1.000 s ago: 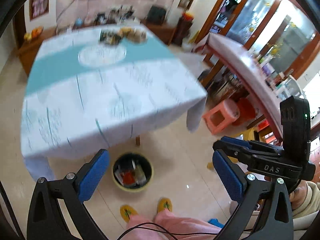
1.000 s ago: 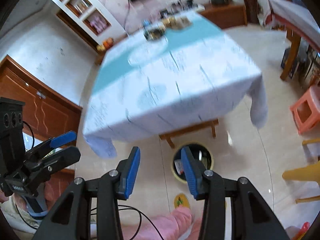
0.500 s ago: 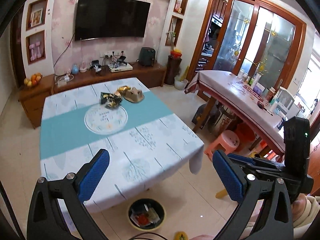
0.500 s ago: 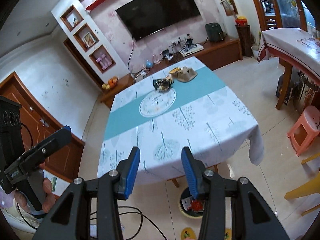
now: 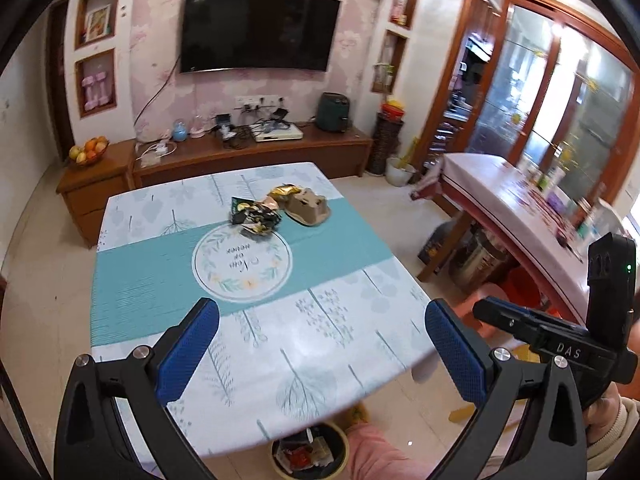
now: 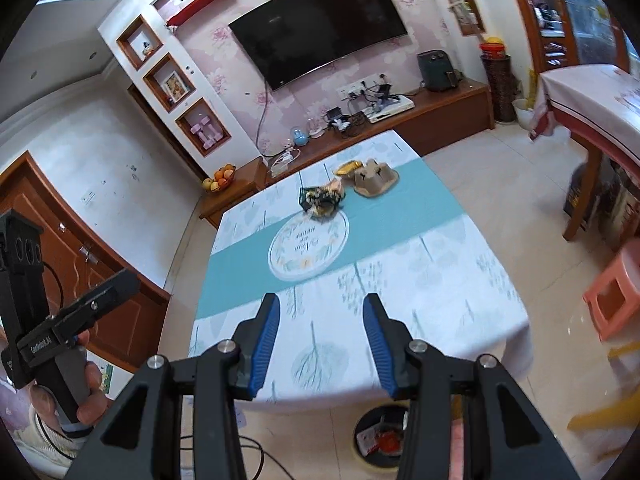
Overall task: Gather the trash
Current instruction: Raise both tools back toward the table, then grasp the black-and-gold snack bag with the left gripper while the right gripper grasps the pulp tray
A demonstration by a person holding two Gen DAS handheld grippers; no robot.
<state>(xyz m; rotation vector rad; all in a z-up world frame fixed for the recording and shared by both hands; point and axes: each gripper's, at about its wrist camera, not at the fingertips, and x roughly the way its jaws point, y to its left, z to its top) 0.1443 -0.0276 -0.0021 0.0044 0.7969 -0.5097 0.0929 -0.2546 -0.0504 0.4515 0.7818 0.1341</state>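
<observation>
The left gripper (image 5: pixel 322 354) has its jaws spread wide with nothing between them. The right gripper (image 6: pixel 320 346) has its jaws partly apart, and they are empty too. Both hang over the near edge of the table (image 5: pixel 360 344).

A second ago both cameras looked down at the floor and the trash bin (image 5: pixel 308 454). Now they look up and across the table, and the bin has slipped to the bottom of each view, just under the table's near edge. It already has wrappers in it.

The trash still to pick up sits at the far side of the table: a crumpled dark wrapper (image 5: pixel 254 216), a gold wrapper (image 5: pixel 285 191) and a brown cardboard tray (image 5: pixel 308 209), close together by the round picture on the cloth.

I think the drop into the bin is done and the hands are heading back for more. They still have a long reach across the table.
</observation>
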